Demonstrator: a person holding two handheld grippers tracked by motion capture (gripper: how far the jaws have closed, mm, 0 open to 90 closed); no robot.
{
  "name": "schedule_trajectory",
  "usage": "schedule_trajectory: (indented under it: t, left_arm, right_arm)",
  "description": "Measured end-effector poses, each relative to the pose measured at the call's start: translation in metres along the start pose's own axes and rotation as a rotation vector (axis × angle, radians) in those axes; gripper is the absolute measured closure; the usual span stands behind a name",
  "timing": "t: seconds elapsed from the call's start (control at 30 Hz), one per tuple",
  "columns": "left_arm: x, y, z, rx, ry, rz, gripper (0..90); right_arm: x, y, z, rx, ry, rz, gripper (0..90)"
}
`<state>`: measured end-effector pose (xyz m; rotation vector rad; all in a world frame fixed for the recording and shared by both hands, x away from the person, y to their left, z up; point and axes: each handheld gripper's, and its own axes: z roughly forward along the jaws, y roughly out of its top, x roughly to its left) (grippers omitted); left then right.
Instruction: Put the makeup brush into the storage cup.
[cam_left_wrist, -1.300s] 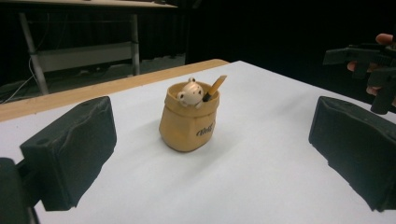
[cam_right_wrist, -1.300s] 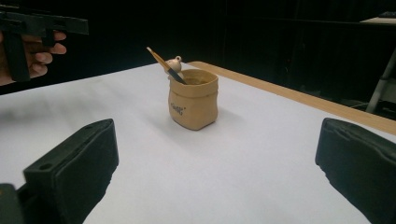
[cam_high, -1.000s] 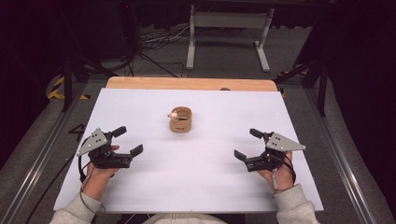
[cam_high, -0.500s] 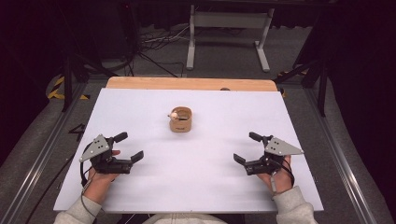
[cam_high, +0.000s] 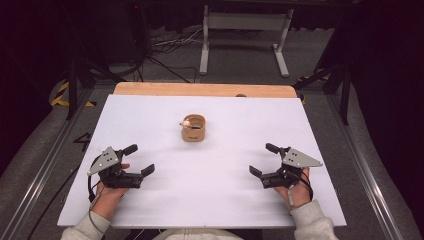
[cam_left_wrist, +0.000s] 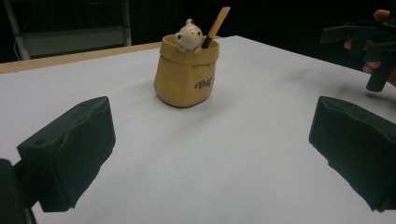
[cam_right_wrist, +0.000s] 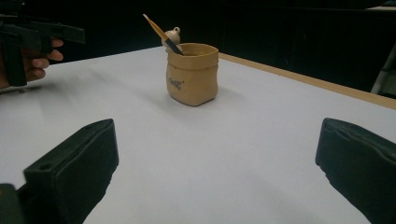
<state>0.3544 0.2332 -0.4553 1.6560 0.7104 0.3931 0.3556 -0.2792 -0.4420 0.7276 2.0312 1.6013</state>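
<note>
Both my grippers sit low over the near part of the desk (cam_high: 165, 210), well apart from each other. Left gripper (cam_high: 141, 161) near the left edge, right gripper (cam_high: 261, 161) near the right edge. Fingers on both spread wide, nothing between them; both gripper views show bare white surface between the black pads.

The thing in play: a small tan pot (cam_high: 193, 128) shaped like a sack, upright, about mid-desk and toward the far side, roughly centred between my two grippers. Dark lettering on its side. A little pale bear figure (cam_left_wrist: 188, 35) sits at the rim, and a yellow stick with a dark base (cam_left_wrist: 215, 24), maybe a pencil, leans out of the mouth, tilted. I can't tell what else is inside.

Step in hand, as I judge it: the start, approach not begun. Neither gripper is near the pot.

Next move, as I see it: bring one gripper forward and inward to the pot, fingers kept wide enough to straddle its body or pinch the stick. The pot looks light, so a sideways nudge could tip it; come in level and close gently
</note>
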Motion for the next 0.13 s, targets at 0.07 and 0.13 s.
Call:
schedule_trajectory:
  t: [0.07,0.13]
  left_arm:
    - [0.0003,0.0001,0.0000,-0.002,0.000,-0.001,1.3]
    - [0.0003,-0.0001,0.0001,-0.001,0.001,0.000,1.3]
  right_arm:
    - [0.0005,0.0001,0.0004,0.001,0.000,0.001,0.0]
    - [0.0010,0.0004,0.0004,0.001,-0.001,0.000,0.0]
